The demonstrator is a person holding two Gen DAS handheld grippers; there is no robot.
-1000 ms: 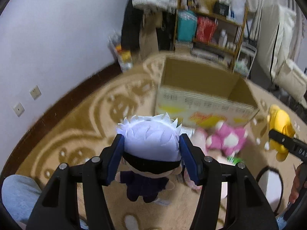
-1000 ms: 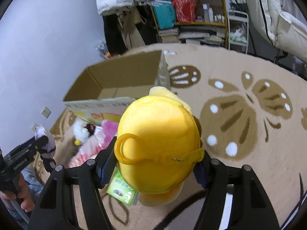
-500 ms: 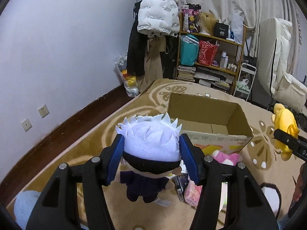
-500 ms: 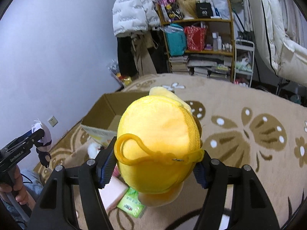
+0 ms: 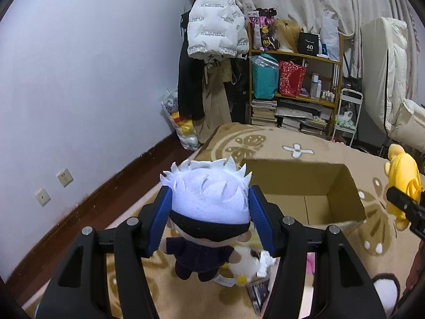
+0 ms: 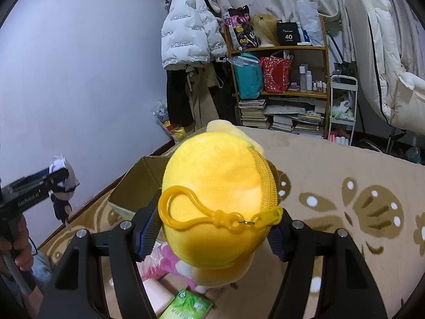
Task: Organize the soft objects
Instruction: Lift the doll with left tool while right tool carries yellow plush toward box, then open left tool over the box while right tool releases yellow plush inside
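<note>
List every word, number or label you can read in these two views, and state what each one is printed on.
"40": black box on the shelf's top tier; the small line under it is unreadable.
"GenRobot.AI": side of the left gripper, seen from the right wrist.
White puffer jacket: rows of repeated lettering, too small to read.
Green packet on the rug: print too blurred to read.

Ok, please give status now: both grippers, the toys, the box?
Left hand-held gripper shut on white-haired doll. Right hand-held gripper shut on yellow plush. Cardboard box open, unobstructed.
</note>
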